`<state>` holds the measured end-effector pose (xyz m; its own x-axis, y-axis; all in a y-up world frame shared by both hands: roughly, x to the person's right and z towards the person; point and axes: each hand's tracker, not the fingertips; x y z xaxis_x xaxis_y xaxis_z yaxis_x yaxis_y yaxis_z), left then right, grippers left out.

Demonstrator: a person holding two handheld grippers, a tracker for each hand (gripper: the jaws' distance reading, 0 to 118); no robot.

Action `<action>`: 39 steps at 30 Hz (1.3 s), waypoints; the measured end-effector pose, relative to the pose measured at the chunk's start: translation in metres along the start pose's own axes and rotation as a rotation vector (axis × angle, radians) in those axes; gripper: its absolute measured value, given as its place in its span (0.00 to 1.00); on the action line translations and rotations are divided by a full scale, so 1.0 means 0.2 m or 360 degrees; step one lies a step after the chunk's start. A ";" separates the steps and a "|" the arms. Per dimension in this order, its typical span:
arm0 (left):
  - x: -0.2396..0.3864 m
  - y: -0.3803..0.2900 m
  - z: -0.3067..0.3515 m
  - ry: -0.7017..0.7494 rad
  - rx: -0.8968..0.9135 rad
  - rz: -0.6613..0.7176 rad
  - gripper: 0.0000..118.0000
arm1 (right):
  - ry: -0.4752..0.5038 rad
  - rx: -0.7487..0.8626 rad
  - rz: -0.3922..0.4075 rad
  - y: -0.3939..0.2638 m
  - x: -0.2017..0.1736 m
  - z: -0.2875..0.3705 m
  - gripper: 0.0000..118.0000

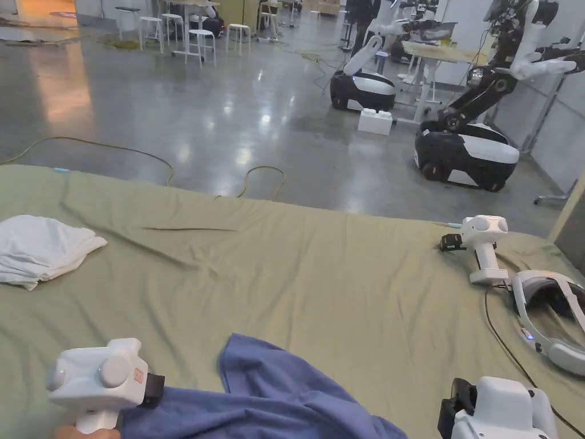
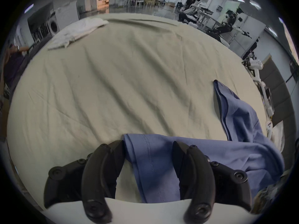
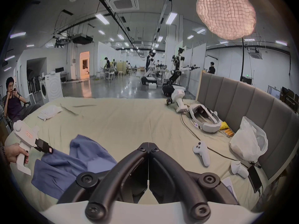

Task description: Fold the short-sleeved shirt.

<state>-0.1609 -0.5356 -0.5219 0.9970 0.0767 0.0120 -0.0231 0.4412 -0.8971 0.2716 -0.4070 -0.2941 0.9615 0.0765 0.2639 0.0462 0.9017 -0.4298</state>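
Blue cotton, the short-sleeved shirt (image 1: pixel 268 394) is lying crumpled at the near edge of the bed (image 1: pixel 320 274), which is wearing an olive-green sheet. One corner of the shirt is sticking up in a peak toward the middle of the bed.

The left gripper (image 2: pixel 148 146) is hovering at the shirt's left end with its jaws standing apart; a hemmed fold of the blue cloth is lying between them, but the jaws are not pressing on it. A hand (image 3: pixel 16 151) is gripping the white handle of this gripper.

The right gripper (image 3: pixel 148 144) is hanging above the sheet to the right of the shirt, its jaws closed together with nothing between them, tips pointing across the bed.

A white garment (image 1: pixel 43 248) is sitting bunched at the far left of the bed, well apart from the shirt. A spare gripper (image 1: pixel 483 246) and a white headset (image 1: pixel 551 320) are lying near the right edge beside the grey headboard (image 3: pixel 242 108).
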 end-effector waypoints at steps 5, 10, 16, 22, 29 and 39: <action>0.11 -0.09 0.07 -0.0075 0.0033 -0.0164 0.09 | 0.0130 -0.0392 -0.0060 -0.03 0.06 -0.22 0.33; 0.08 -0.15 0.19 -0.0151 0.0111 -0.0145 0.07 | 0.0262 -0.0744 0.0129 -0.14 0.02 -0.47 0.50; 0.03 -0.22 0.37 -0.0176 0.0245 -0.0156 0.07 | 0.0333 -0.0988 0.0187 -0.31 -0.05 -0.72 0.53; -0.01 -0.27 0.45 -0.0179 0.0283 -0.0200 0.07 | 0.0385 -0.1010 0.0006 -0.37 -0.04 -0.74 0.16; -0.02 -0.28 0.55 -0.0186 0.0363 -0.0216 0.07 | 0.0372 -0.0783 -0.0010 -0.30 0.03 -0.60 0.06; -0.14 -0.08 1.00 -0.0174 0.0733 -0.0152 0.07 | 0.0242 -0.0241 0.0041 0.26 0.27 -0.20 0.06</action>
<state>-0.2025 -0.3658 -0.4184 0.9832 0.0989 0.1533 0.0133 0.7992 -0.6010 0.3375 -0.3729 -0.3371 0.9922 0.0232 0.1227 0.0503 0.8252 -0.5626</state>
